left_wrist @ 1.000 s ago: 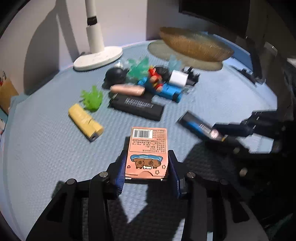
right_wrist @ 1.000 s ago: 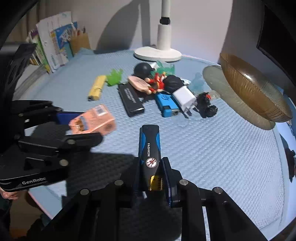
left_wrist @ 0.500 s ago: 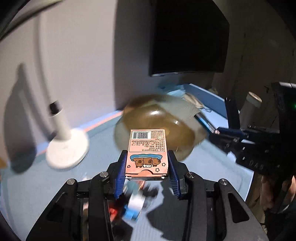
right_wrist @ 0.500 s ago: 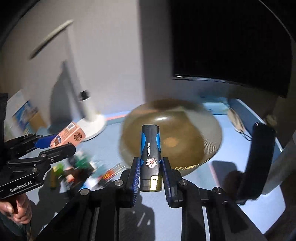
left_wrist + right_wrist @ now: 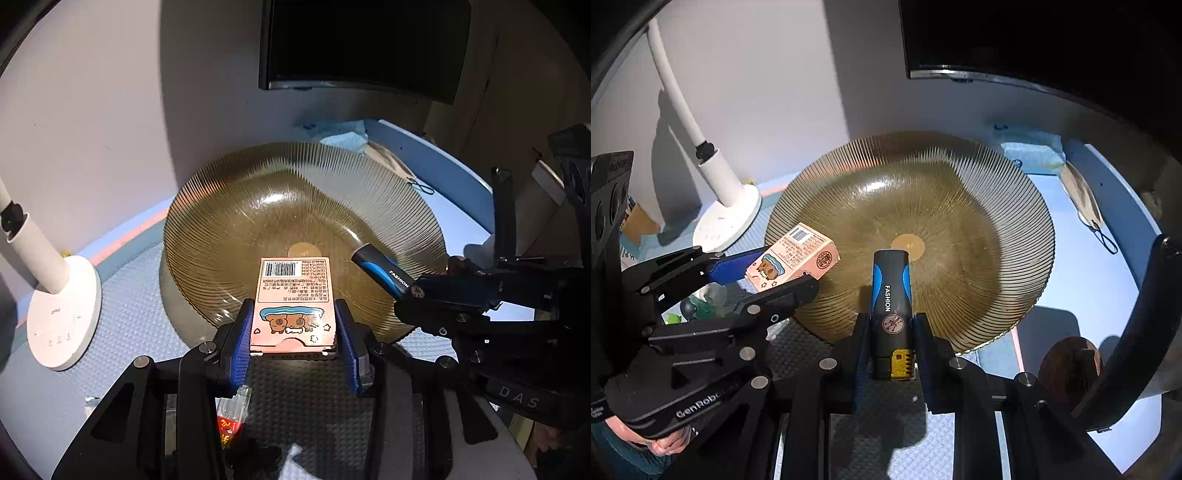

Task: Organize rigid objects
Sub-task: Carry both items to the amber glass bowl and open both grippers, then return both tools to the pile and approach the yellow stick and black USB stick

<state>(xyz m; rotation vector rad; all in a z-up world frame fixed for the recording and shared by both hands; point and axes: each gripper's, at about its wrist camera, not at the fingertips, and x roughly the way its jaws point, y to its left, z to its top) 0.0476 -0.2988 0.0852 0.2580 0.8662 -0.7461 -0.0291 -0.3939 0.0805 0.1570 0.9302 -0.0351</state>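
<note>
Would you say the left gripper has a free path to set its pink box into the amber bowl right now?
Probably yes: the left gripper holds the pink box over the amber bowl, which looks empty; the lighter in the right gripper hangs alongside.

Amber ribbed glass against pale blue, with pink and blue-black accents.

The wide, shallow amber glass bowl (image 5: 306,206) has fine radial ribs running out to its rim. The small flat pink cardboard box (image 5: 294,295) carries a black barcode, dark print and brown cartoon animals under a blue band. The slim black plastic lighter (image 5: 891,291) has bright blue side panels, white "FASHION" lettering and a gold end. The pale blue surface (image 5: 122,325) is dimpled; the round lamp base (image 5: 62,314) is white.
</note>
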